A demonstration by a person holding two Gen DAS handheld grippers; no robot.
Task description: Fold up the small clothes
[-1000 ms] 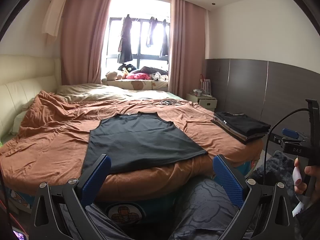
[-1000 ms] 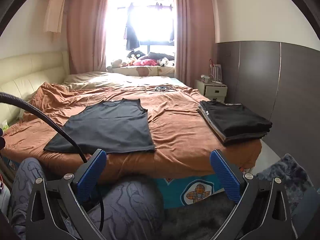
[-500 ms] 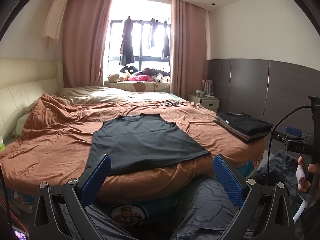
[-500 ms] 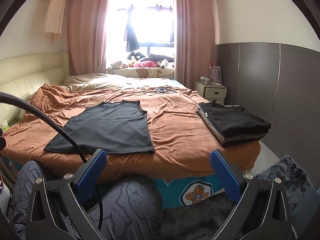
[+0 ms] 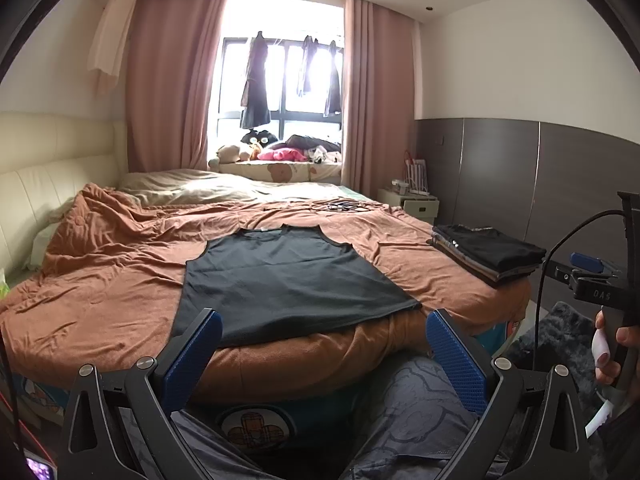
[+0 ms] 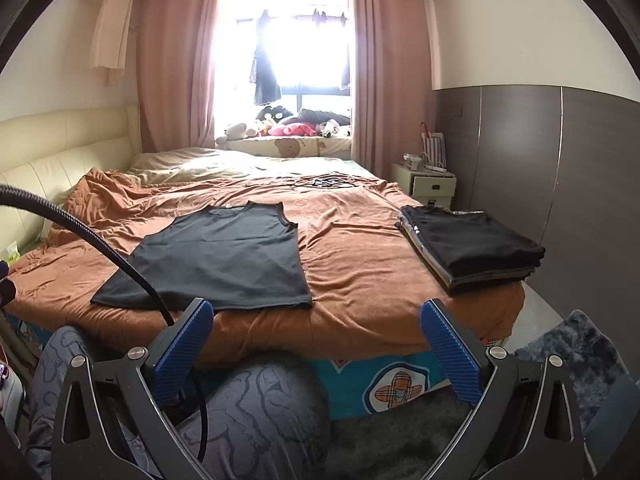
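Observation:
A dark sleeveless top (image 5: pixel 284 276) (image 6: pixel 224 258) lies spread flat on the orange-brown bed cover (image 5: pixel 100 280) (image 6: pixel 360 264), its hem toward the bed's near edge. My left gripper (image 5: pixel 322 340) is open and empty, held short of the bed, just below the top's hem. My right gripper (image 6: pixel 316 332) is also open and empty, in front of the bed's near edge, to the right of the top. A stack of folded dark clothes (image 5: pixel 488 254) (image 6: pixel 468 246) sits at the bed's right corner.
The person's knees in patterned grey trousers (image 6: pixel 260 412) are between the grippers and the bed. A bedside cabinet (image 6: pixel 426 186) stands at the far right. A dark rug (image 6: pixel 572 352) covers the floor on the right. A cable (image 6: pixel 88 236) crosses the right wrist view's left side.
Both views have tilted slightly, so the bed and top sit a little lower and farther. The grippers stay open; the top and the stack have not moved.

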